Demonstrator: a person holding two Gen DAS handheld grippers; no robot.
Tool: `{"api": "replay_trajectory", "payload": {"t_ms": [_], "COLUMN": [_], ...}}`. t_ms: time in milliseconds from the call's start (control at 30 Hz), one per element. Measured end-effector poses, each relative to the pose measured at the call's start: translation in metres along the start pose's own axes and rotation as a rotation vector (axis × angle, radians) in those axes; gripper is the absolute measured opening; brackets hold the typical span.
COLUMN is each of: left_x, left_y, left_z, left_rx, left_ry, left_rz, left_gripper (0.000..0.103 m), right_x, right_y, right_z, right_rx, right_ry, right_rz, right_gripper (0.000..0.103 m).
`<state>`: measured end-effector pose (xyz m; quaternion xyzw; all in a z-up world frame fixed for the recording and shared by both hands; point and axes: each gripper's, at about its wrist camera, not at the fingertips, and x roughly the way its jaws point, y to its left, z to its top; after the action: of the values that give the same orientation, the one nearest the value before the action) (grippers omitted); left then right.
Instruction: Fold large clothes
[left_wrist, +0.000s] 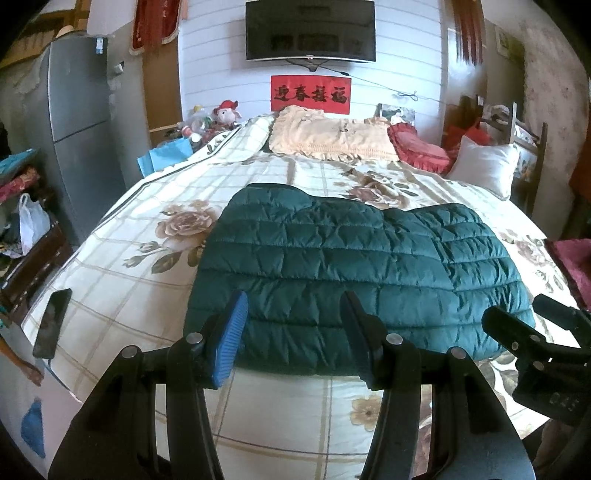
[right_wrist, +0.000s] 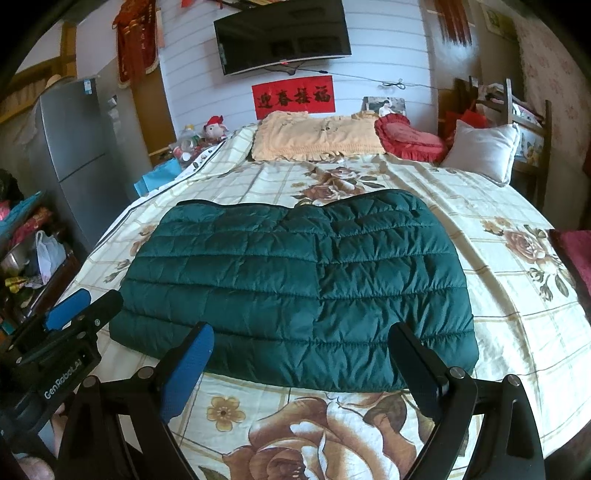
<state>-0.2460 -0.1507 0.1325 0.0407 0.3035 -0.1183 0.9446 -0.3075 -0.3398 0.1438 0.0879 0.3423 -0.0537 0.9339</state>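
Note:
A dark green quilted jacket (left_wrist: 354, 266) (right_wrist: 299, 280) lies folded into a flat rectangle in the middle of the floral bedspread (left_wrist: 140, 280) (right_wrist: 517, 314). My left gripper (left_wrist: 294, 306) hovers over the jacket's near edge toward its left end. Its jaws are open and nothing is pinched between them. My right gripper (right_wrist: 301, 332) stands open in front of the jacket's near edge, also holding nothing. Each gripper shows in the other's view: the right gripper (left_wrist: 517, 308) by the jacket's near right corner, the left gripper (right_wrist: 98, 301) by its near left corner.
A black phone (left_wrist: 51, 325) lies on the bed's left edge. Pillows (left_wrist: 332, 136) (right_wrist: 480, 151) and a red cushion (left_wrist: 417, 147) line the headboard end. A grey fridge (left_wrist: 77, 122) and cluttered shelves (right_wrist: 26, 258) stand to the left. A maroon cloth (right_wrist: 576, 258) lies at the right edge.

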Motion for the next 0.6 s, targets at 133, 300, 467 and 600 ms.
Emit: {"api": "replay_trajectory", "payload": {"t_ms": [133,300,467,600], "left_x": [0.0011,0.0013,0.0040,0.0062], "left_y": [-0.0004,0.0001,-0.0001,-0.0014], "left_z": [0.0003,0.0007,0.0008,0.0007], "left_rx": [-0.008,-0.005,-0.003,-0.002], "left_ry": [0.012,0.011,0.015,0.023], "left_rz": [-0.005,-0.005,-0.011,-0.020], "left_gripper": [0.052,0.052,0.052,0.052], "right_x": [-0.0003,-0.0012,-0.0011,-0.0002], "right_y": [0.0005,0.0010,0.0007,0.0014], "right_z": [0.0001,0.0004,0.0006,0.0003], "right_rx": [-0.003,-0.003,-0.002,-0.004], "right_ry": [0.000,-0.004,-0.006,-0.001], "right_rz": [0.003,0.004,0.006,0.006], "right_gripper": [0.094,0.094,0.094,0.094]}}
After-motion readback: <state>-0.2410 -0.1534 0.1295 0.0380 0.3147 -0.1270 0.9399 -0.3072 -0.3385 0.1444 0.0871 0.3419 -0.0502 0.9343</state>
